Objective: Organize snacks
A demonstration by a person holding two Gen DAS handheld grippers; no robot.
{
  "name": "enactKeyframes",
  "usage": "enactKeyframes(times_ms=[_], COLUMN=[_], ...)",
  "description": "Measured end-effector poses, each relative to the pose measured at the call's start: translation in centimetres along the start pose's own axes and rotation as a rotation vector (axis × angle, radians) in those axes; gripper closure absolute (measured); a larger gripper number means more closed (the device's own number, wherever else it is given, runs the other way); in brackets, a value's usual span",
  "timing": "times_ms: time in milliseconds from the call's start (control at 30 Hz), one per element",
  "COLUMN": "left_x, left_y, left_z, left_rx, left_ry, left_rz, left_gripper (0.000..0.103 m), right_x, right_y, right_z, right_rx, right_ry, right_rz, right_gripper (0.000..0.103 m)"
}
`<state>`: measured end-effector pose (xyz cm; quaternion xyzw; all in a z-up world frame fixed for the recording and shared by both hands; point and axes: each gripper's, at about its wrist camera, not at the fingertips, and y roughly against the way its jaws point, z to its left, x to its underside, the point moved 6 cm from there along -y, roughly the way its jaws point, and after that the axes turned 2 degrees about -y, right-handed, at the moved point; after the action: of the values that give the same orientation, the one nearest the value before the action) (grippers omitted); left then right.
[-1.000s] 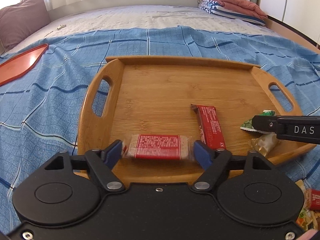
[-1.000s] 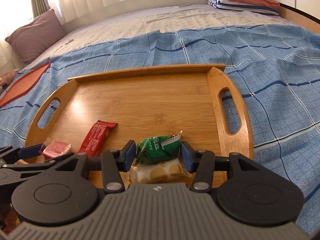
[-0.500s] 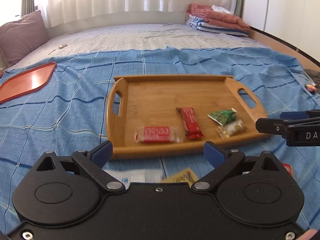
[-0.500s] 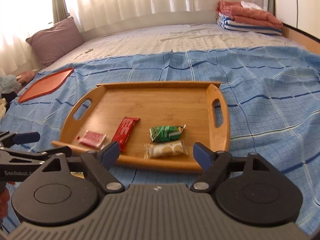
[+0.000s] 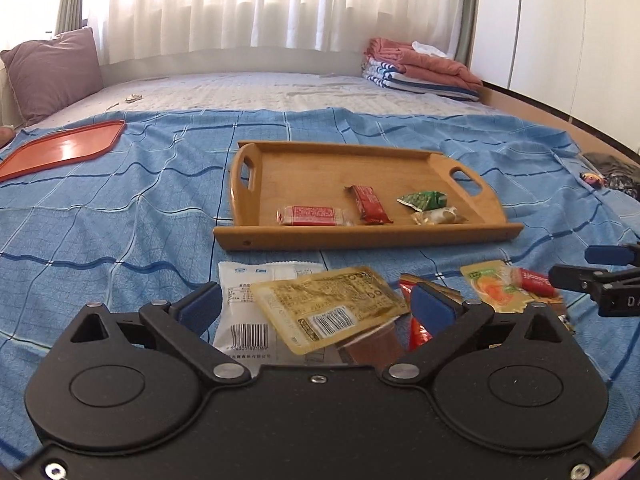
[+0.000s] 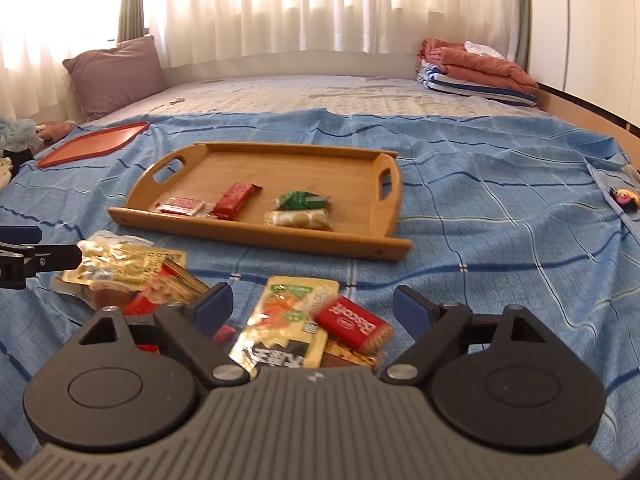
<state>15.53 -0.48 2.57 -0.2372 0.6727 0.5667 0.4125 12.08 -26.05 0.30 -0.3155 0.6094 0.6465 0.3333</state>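
Both jaws wide, nothing held. Yellow packet (image 5: 328, 308) lies between left gripper (image 5: 316, 310) fingers, near side of wooden tray (image 5: 360, 236); top packet alone is pinched. Red biscuit pack (image 6: 352, 326) sits between right gripper (image 6: 312, 310) fingers.

Wooden tray (image 5: 316, 168) sits mid-frame on the bed (image 5: 120, 216) in the left wrist view, with four snacks lined up along its near edge — wafer pack (image 5: 311, 216) leftmost, then the bar (image 5: 369, 204), then the leafy pouch (image 5: 423, 200) with the biscuit sleeve (image 5: 438, 216) just in front of it. The loose snack pile (image 5: 320, 304) lies below the tray, nearer the camera. Flat lid (image 5: 64, 148) is at the left edge, pillow (image 5: 52, 72) upper left, folded blankets (image 5: 420, 68) upper right — well behind the tray.
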Motion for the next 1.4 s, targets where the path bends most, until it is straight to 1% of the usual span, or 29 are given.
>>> enactKeyframes(times_ms=[33, 100, 200, 267, 300, 367, 433, 533, 567, 600, 633, 667, 700, 733, 767, 867, 900, 933, 1000, 1033, 1100, 1167, 1267, 1367, 1400], left_x=[-0.1, -0.7, -1.8, -2.1, -2.1, -1.5, -0.6, 0.8, 1.2, 1.4, 1.6, 1.8, 1.8, 1.8, 1.8, 2.1, 2.3, 2.5, 2.9, 3.0, 3.1, 3.3, 3.1, 2.7, 2.6], left_y=[-0.6, -1.9, -4.0, -4.9, -5.1, -5.1, -4.9, -4.7, -4.6, -4.5, -4.3, -4.1, -3.8, -3.3, -3.0, -1.4, -1.1, -0.9, -1.2, -1.4, -2.1, -2.5, -2.9, -3.4, -3.5], left_z=[0.0, 0.1, -0.2, -0.3, -0.5, -0.7, -1.0, -1.4, -1.7, -1.8, -1.9, -2.0, -2.0, -2.1, -2.1, -1.7, -1.2, -0.8, 0.1, 0.5, 1.3, 1.7, 1.6, 1.3, 1.4], left_rx=[0.0, -0.021, -0.032, -0.074, -0.08, -0.094, -0.077, -0.042, -0.04, -0.047, -0.066, -0.092, -0.093, -0.07, -0.051, -0.061, -0.07, -0.068, -0.038, -0.035, -0.038, -0.02, -0.001, -0.002, -0.001], left_ry=[-0.007, -0.009, -0.018, -0.007, -0.006, 0.011, 0.028, 0.01, -0.016, -0.042, -0.062, -0.062, -0.051, -0.043, -0.035, -0.007, 0.018, 0.048, 0.089, 0.104, 0.136, 0.18, 0.17, 0.163, 0.168], left_rz=[-0.02, -0.025, 0.018, 0.047, 0.049, 0.052, 0.051, 0.022, 0.007, -0.01, -0.011, 0.009, 0.016, 0.015, 0.015, -0.013, -0.012, -0.001, 0.033, 0.04, 0.044, 0.043, 0.024, 0.015, 0.013], left_gripper=[0.002, 0.002, 0.002, 0.002, 0.002, 0.002, 0.002, 0.002, 0.002, 0.002, 0.002, 0.002, 0.002, 0.002, 0.002, 0.002, 0.002, 0.002, 0.002, 0.003, 0.005, 0.006, 0.008, 0.011, 0.015], right_x=[0.4, 1.0, 1.2, 1.1, 1.2, 1.4, 1.5, 1.8, 2.1, 2.3, 2.6, 2.7, 2.6, 2.4, 2.2, 1.8, 1.9, 2.0, 2.4, 2.6, 3.0, 3.6, 4.3, 4.7, 4.8], right_y=[-0.3, -1.1, -2.2, -2.7, -2.8, -3.3, -3.8, -5.0, -5.5, -6.0, -6.4, -6.3, -6.1, -5.8, -5.4, -3.5, -2.8, -2.3, -1.4, -1.1, -0.7, -0.4, 0.0, 0.4, 0.4], right_z=[-0.3, -1.3, -2.8, -3.5, -3.9, -4.1, -3.8, -3.0, -2.9, -2.7, -2.6, -2.5, -2.3, -2.0, -1.6, -0.5, -0.3, -0.2, -0.3, -0.3, -0.2, -0.1, 0.3, 0.8, 1.0], right_rx=[0.007, 0.054, 0.104, 0.101, 0.11, 0.095, 0.091, 0.085, 0.08, 0.063, 0.056, 0.066, 0.078, 0.088, 0.09, 0.101, 0.099, 0.092, 0.078, 0.07, 0.068, 0.057, 0.038, 0.031, 0.029], right_ry=[0.003, -0.011, -0.044, -0.072, -0.09, -0.142, -0.168, -0.138, -0.134, -0.131, -0.129, -0.132, -0.126, -0.111, -0.09, -0.037, -0.036, -0.048, -0.083, -0.083, -0.067, -0.077, -0.088, -0.077, -0.072], right_rz=[-0.005, 0.013, 0.066, 0.096, 0.097, 0.114, 0.105, 0.084, 0.083, 0.083, 0.091, 0.082, 0.085, 0.087, 0.087, 0.052, 0.045, 0.044, 0.045, 0.042, 0.03, 0.028, 0.031, 0.021, 0.019], right_gripper=[0.011, 0.011, 0.011, 0.012, 0.012, 0.012, 0.012, 0.013, 0.02, 0.031, 0.033, 0.039, 0.045, 0.049, 0.056, 0.057, 0.06, 0.06, 0.06, 0.06, 0.06, 0.06, 0.06, 0.06, 0.06])
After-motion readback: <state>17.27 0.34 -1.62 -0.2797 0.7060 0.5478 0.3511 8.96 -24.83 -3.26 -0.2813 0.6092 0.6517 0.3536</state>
